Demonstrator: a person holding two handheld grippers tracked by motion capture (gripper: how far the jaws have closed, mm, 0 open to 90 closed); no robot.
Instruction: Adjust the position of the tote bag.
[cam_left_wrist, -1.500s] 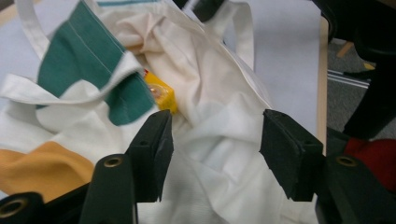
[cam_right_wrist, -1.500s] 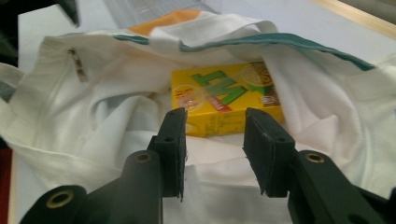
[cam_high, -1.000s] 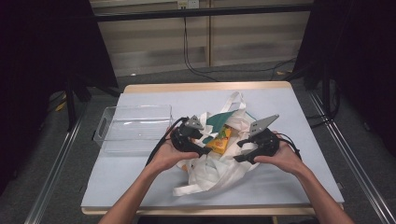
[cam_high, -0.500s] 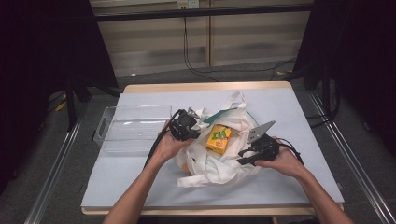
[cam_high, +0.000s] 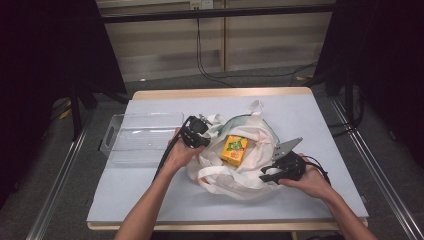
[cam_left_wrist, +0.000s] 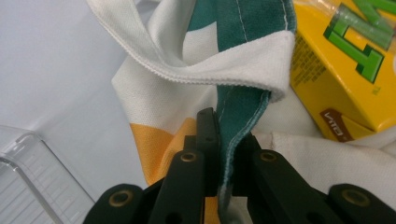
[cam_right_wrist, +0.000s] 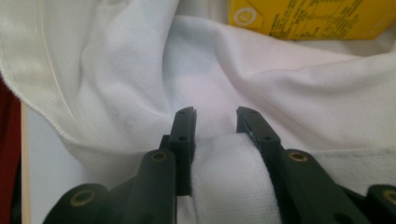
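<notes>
- High view: a white cloth tote bag with a green lining (cam_high: 235, 167) is seen lying on the pale blue worktop (cam_high: 310, 120), mouth spread open between the two hands. A yellow juice carton with a fruit print (cam_high: 234, 149) is seen resting inside that mouth. The left gripper (cam_high: 196, 136) is held at the bag's left rim and the right gripper (cam_high: 281, 169) at its right rim. A clear plastic tray (cam_high: 142, 137) is set just left of the bag.
- Left gripper view: the fingers (cam_left_wrist: 208, 135) are closed tight on the green-lined hem of the bag (cam_left_wrist: 238, 109), pinched at its very edge. The carton (cam_left_wrist: 343, 65) is seen close by on the right, and a corner of the tray (cam_left_wrist: 32, 182) at lower left.
- Right gripper view: the fingers (cam_right_wrist: 184, 140), having just been closing, are clamped on a thick fold of white cloth (cam_right_wrist: 229, 182). The carton (cam_right_wrist: 308, 16) is seen beyond, at the top.
- Risk, as judged: the left grip is held on so little hem that a pull could slip it free, letting the mouth collapse over the carton. If the bag is lifted unevenly, the carton could tip or slide out.
</notes>
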